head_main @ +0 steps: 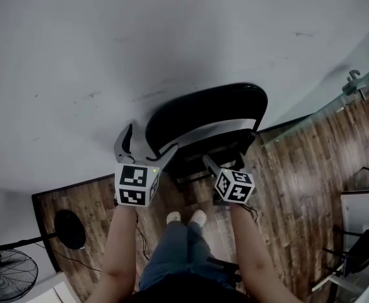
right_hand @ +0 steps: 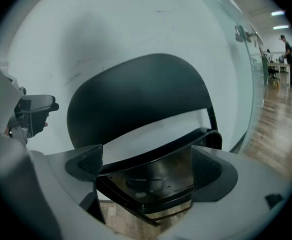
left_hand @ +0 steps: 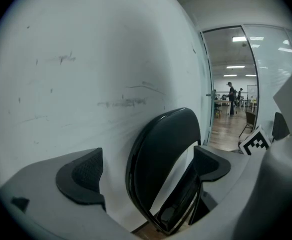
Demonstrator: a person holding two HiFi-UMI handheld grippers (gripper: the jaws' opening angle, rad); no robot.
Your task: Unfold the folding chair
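Gaping, left claw (left_hand: 146, 170) straddles the backrest (left_hand: 161, 146), right claw (right_hand: 148, 168) the seat (right_hand: 153, 181).

The wooden plank floor (head_main: 298, 188) carries the black folding chair (head_main: 203, 122) at its wall edge. White shoes (head_main: 198, 218) stand just before it. A round black base (head_main: 69, 229) and a fan (head_main: 7, 273) are leftward.

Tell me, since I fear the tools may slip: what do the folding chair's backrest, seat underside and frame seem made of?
Backrest: smooth, glossy black, with sheen along its edge; probably moulded plastic, possibly vinyl-covered.
Seat underside: hard, dark, semi-gloss panel with reflections; plastic or painted metal, cannot tell which.
Frame tube: thin, black, likely painted metal.
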